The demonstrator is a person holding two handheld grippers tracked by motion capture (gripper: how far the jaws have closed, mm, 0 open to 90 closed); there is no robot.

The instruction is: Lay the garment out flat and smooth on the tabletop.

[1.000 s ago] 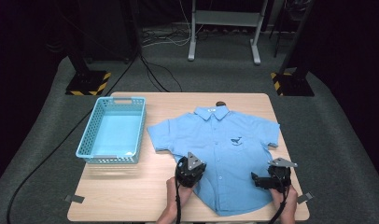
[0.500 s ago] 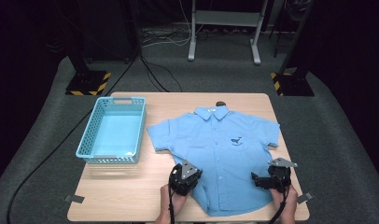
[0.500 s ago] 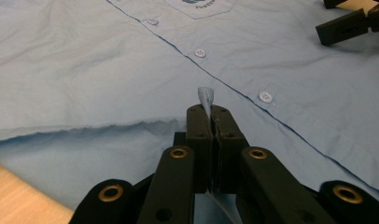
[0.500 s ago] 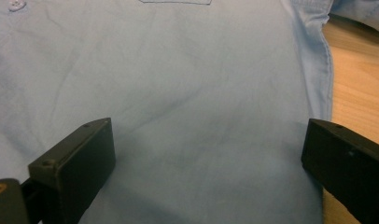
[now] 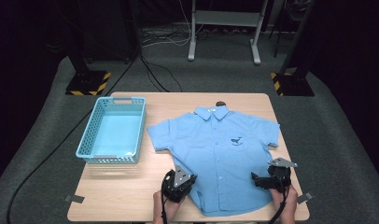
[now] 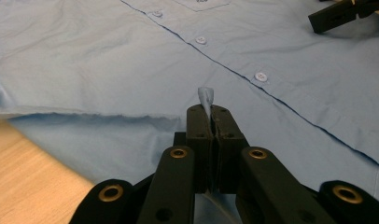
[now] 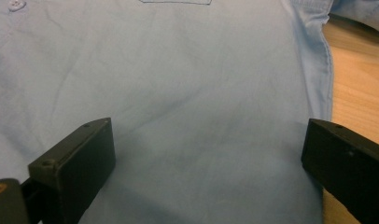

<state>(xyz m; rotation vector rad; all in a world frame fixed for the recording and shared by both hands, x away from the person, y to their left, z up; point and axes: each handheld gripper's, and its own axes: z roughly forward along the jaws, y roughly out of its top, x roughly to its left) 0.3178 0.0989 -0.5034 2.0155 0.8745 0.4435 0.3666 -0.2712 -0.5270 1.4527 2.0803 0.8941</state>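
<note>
A light blue short-sleeved shirt (image 5: 220,149) lies flat, buttoned and collar away from me, on the wooden table (image 5: 127,186). My left gripper (image 5: 186,181) is at the shirt's lower left edge. In the left gripper view it (image 6: 209,112) is shut on a small pinch of the shirt's fabric (image 6: 206,96), which sticks up between the tips. My right gripper (image 5: 256,180) rests at the shirt's lower right edge. Its jaws (image 7: 208,154) stand wide open over the cloth (image 7: 178,70), with nothing pressed between them.
A light blue plastic basket (image 5: 112,130) stands at the table's left, beside the shirt's sleeve. A small dark object (image 5: 220,103) lies just beyond the collar. Bare wood (image 7: 360,79) shows right of the shirt's side seam. Stand legs and cables are on the floor beyond the table.
My left gripper has moved toward the near edge and slightly left, keeping its pinch on the shirt's lower left part. The right gripper has stayed where it was.
</note>
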